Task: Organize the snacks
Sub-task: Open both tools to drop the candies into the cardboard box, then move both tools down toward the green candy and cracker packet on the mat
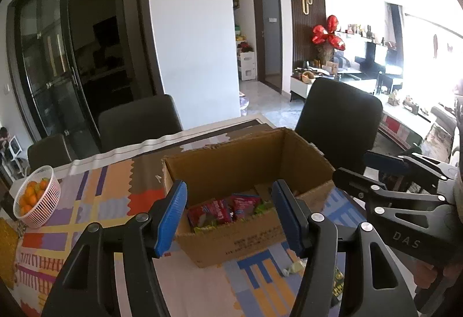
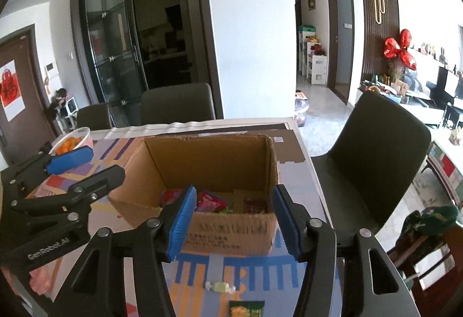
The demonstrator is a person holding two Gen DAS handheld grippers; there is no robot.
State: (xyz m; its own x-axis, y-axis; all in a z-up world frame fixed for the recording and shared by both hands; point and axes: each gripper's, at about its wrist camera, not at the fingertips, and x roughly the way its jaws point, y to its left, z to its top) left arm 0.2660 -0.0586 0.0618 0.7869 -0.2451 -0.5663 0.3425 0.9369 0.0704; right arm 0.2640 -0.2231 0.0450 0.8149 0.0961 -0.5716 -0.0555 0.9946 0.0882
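Note:
An open cardboard box (image 1: 231, 241) (image 2: 228, 233) stands on the patterned table. Inside it lie red and pink snack packets (image 1: 222, 211) (image 2: 209, 201) and some green ones. A pale green wrapped candy (image 2: 219, 286) lies on the table in front of the box; it also shows in the left wrist view (image 1: 293, 269). A green snack packet (image 2: 246, 308) lies nearer still. My left gripper (image 1: 228, 213) is open and empty, just in front of the box. My right gripper (image 2: 230, 218) is open and empty, also in front of the box, to the right of the left one.
A white basket of oranges (image 1: 36, 197) (image 2: 72, 140) sits at the table's far left. Dark chairs (image 1: 338, 120) (image 2: 382, 160) stand at the right side and behind the table (image 1: 139, 120). The table's right edge (image 2: 315, 172) is close to the box.

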